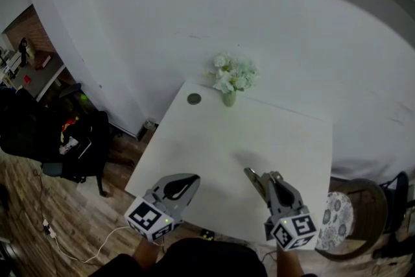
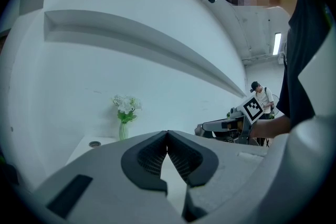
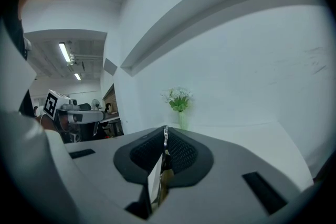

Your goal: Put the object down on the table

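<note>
Thin flat metal object (image 3: 165, 136) is clamped edge-on between the jaws of the right gripper (image 1: 262, 180), over the near part of the white table (image 1: 285, 133). The left gripper (image 1: 191, 180) is clenched on nothing.

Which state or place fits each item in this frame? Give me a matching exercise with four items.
1. left gripper
2. right gripper
3. flower vase
4. round grey disc

A. lying near the table's far left corner
B. shut on a thin flat object
C. shut, nothing between
D. upright at the table's far edge

Pairs: 1-C, 2-B, 3-D, 4-A
</note>
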`<state>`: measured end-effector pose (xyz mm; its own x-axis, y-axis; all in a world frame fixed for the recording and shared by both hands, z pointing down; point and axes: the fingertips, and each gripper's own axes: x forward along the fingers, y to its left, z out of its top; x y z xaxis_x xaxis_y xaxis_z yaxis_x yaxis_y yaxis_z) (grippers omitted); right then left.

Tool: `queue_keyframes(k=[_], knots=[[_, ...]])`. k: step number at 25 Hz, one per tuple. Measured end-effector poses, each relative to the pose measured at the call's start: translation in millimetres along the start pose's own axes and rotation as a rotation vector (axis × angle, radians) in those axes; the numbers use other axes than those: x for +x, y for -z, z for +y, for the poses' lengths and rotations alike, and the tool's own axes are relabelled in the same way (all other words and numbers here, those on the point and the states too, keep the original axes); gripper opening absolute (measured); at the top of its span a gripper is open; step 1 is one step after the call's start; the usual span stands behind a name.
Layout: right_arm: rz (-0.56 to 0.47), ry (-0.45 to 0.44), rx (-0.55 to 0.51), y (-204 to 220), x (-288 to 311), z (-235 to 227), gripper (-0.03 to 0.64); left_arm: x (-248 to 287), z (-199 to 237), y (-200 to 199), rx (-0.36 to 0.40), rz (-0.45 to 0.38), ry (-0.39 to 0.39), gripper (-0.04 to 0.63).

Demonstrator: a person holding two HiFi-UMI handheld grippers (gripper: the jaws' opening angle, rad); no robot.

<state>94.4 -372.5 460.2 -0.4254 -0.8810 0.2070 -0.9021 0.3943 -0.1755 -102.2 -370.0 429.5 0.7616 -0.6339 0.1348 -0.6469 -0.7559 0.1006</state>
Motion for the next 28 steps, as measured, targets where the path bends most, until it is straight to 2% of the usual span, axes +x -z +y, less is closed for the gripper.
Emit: queue_keyframes(k=[28], knots=[[0.102, 0.041, 0.05, 54.3, 20.8, -28.1, 0.021, 10.3, 7.0, 9.8, -0.016, 0.042, -0.025, 0.0]])
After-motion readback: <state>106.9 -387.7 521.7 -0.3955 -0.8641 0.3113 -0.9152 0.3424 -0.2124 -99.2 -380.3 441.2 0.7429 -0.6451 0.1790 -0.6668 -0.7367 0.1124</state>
